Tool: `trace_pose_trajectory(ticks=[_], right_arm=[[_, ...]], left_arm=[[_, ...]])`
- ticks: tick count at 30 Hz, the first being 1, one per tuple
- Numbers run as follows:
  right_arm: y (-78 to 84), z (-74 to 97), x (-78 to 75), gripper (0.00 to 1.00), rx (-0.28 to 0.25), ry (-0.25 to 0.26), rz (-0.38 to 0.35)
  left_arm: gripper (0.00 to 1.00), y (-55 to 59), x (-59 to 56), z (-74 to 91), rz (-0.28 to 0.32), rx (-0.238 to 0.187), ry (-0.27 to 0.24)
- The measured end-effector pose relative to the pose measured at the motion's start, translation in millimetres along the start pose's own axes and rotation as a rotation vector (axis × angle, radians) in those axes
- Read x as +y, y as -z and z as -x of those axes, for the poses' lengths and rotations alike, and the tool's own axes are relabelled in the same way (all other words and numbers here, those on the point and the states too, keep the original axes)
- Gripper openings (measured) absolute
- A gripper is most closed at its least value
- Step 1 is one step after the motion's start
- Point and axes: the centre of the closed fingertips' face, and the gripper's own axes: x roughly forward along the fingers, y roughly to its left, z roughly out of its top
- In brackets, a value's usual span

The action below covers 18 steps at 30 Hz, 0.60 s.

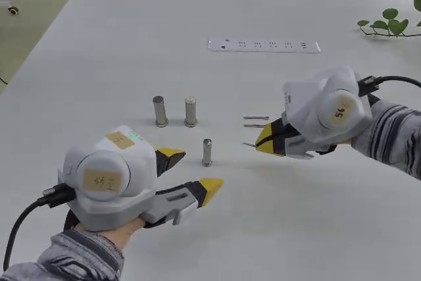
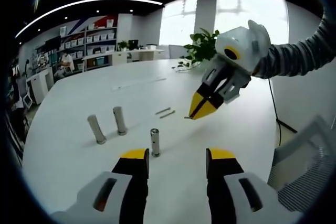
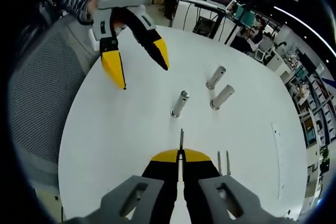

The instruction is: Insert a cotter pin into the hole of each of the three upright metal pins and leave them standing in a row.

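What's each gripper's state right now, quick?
Left gripper: open, holding nothing.
Right gripper: shut on a thin silver metal cotter pin.

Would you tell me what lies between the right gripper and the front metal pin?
Bare table: in the right gripper view, the cotter pin in the right gripper points at the front metal pin across an open gap.

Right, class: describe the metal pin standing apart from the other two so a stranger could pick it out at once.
On the white table, two upright metal pins stand side by side. The lone pin stands nearer the person, just ahead of the open left gripper. It looks slimmer than that pair and stands by itself.
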Motion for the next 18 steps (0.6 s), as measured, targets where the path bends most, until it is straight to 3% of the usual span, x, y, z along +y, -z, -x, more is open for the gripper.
trace_pose_trajectory(ticks=[10, 18], right_arm=[[-27.1, -0.1, 20.0, 0.00, -0.038, -0.011, 0.108], [-52.0, 1.7, 33.0, 0.00, -0.081, -0.028, 0.158]], left_arm=[[0.29, -3.9, -12.0, -2.5, 0.004, -0.003, 0.048], [0.20, -10.0, -15.2, -1.1, 0.053, -0.037, 0.066]])
